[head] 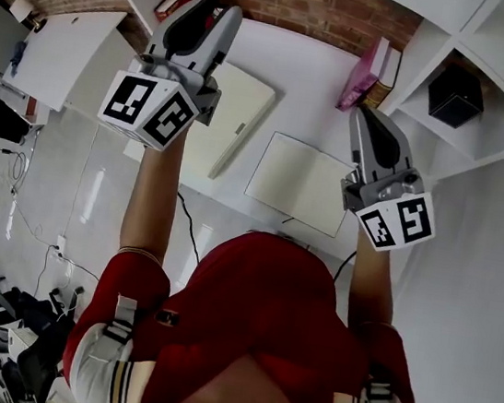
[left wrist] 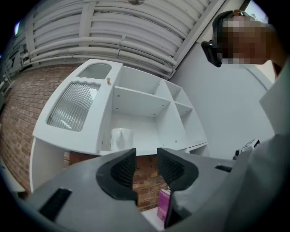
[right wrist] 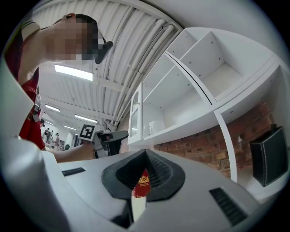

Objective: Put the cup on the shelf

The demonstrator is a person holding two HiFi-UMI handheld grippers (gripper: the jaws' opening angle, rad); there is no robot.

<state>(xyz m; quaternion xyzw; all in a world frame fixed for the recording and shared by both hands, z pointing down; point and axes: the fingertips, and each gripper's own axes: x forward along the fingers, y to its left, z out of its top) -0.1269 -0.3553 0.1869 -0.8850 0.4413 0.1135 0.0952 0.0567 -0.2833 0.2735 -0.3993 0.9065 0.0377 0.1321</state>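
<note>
A white cup (left wrist: 121, 138) stands upright in the lower left compartment of the white shelf (left wrist: 136, 102). My left gripper (left wrist: 146, 167) is just below and in front of it, apart from it. Its jaws are open with nothing between them, only brick wall showing through the gap. In the right gripper view the cup (right wrist: 152, 128) appears small on the same shelf (right wrist: 181, 124), with the left gripper (right wrist: 106, 138) raised beside it. My right gripper (right wrist: 145, 156) is shut with its tips meeting. A red cover shows through the slit below the tips. In the head view the left gripper (head: 215, 12) is high and the right gripper (head: 365, 114) lower.
A pink book (left wrist: 163, 204) stands below the shelf against the brick wall; the head view shows this pink book (head: 363, 72) too. A black box (head: 456, 94) sits in a right-hand compartment. Two pale notebooks (head: 301, 182) lie on the white table. A ribbed glass door (left wrist: 72, 106) is left of the cup.
</note>
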